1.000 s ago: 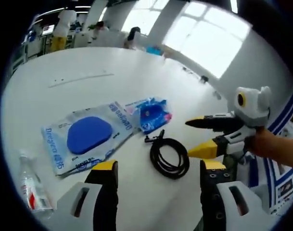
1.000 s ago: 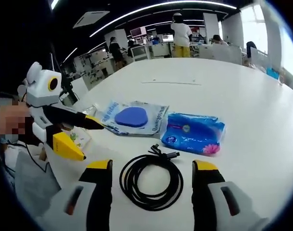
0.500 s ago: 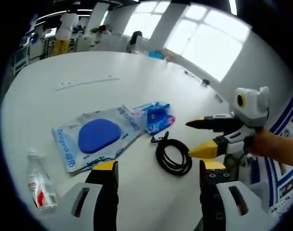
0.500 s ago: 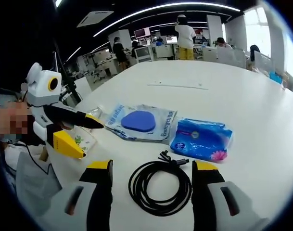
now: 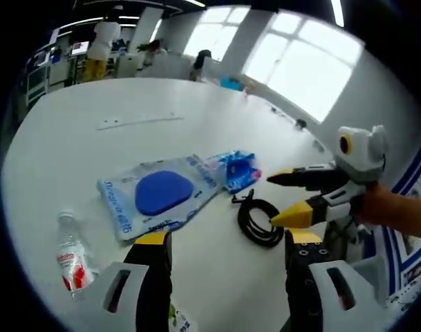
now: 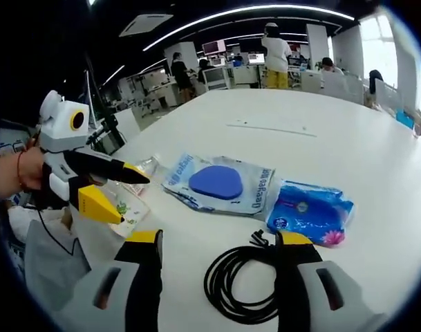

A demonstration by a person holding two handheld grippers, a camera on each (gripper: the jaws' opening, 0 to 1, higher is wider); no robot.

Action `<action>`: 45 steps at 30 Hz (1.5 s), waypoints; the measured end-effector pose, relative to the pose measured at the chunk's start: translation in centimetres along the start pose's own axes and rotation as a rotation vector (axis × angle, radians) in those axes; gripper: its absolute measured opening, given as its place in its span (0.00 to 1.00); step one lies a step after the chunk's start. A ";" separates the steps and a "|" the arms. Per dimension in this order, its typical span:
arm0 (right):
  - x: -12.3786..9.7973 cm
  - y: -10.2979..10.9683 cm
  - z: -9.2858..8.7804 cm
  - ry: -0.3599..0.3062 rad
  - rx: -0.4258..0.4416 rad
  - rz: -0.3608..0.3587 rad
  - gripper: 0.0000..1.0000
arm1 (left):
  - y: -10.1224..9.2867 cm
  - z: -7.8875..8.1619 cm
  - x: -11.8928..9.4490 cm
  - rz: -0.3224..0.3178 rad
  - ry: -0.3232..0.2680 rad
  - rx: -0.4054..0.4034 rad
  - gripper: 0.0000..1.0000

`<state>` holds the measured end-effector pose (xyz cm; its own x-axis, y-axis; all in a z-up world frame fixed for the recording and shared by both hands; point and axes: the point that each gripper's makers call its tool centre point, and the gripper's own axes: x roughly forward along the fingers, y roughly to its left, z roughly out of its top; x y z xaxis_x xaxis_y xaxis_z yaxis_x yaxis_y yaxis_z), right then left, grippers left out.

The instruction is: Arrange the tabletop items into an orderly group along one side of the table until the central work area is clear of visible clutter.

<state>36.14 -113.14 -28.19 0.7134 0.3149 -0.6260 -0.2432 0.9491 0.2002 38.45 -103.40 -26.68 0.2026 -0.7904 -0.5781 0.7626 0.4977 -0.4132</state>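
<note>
On the white table (image 5: 92, 145) lies a clear bag with a blue pad (image 5: 158, 194) (image 6: 217, 183). A blue tissue pack (image 5: 238, 169) (image 6: 310, 211) lies beside it, and a coiled black cable (image 5: 260, 221) (image 6: 241, 287) sits nearer to me. A clear water bottle (image 5: 73, 256) (image 6: 146, 166) lies at the bag's other end. My left gripper (image 5: 227, 238) (image 6: 133, 200) is open and empty, held over the bottle end. My right gripper (image 6: 218, 238) (image 5: 271, 200) is open and empty, just above the cable.
A small packet with green print (image 6: 124, 205) lies by the bottle, under the left gripper. A thin pale strip (image 5: 137, 121) lies far across the table. People, desks and monitors (image 6: 265, 55) stand beyond the far edge. Bright windows (image 5: 300, 69) line one wall.
Both views have drawn back and shifted, so the bottle now shows more fully in the left gripper view. The items on the table have not moved. Both grippers stay open.
</note>
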 end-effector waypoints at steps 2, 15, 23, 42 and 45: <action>0.3 0.4 0.3 0.001 -0.008 0.003 0.64 | 0.3 0.1 -0.4 0.004 -0.005 0.003 0.62; 1.9 2.9 1.7 -0.004 -0.035 0.040 0.64 | 3.1 -0.2 -3.4 0.049 -0.036 -0.010 0.62; 2.9 4.1 2.3 -0.002 -0.050 0.058 0.64 | 4.6 -0.9 -5.3 0.073 -0.051 -0.027 0.62; 5.3 7.7 4.7 -0.013 -0.098 0.113 0.64 | 7.0 -1.8 -9.1 0.105 -0.088 -0.041 0.68; 5.5 8.3 4.9 -0.011 -0.107 0.122 0.63 | 7.4 -1.8 -10.1 0.111 -0.098 -0.034 0.69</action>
<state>41.30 -103.47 -26.27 0.6817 0.4280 -0.5933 -0.3965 0.8977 0.1921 40.94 -91.07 -25.19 0.3442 -0.7602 -0.5510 0.7116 0.5941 -0.3751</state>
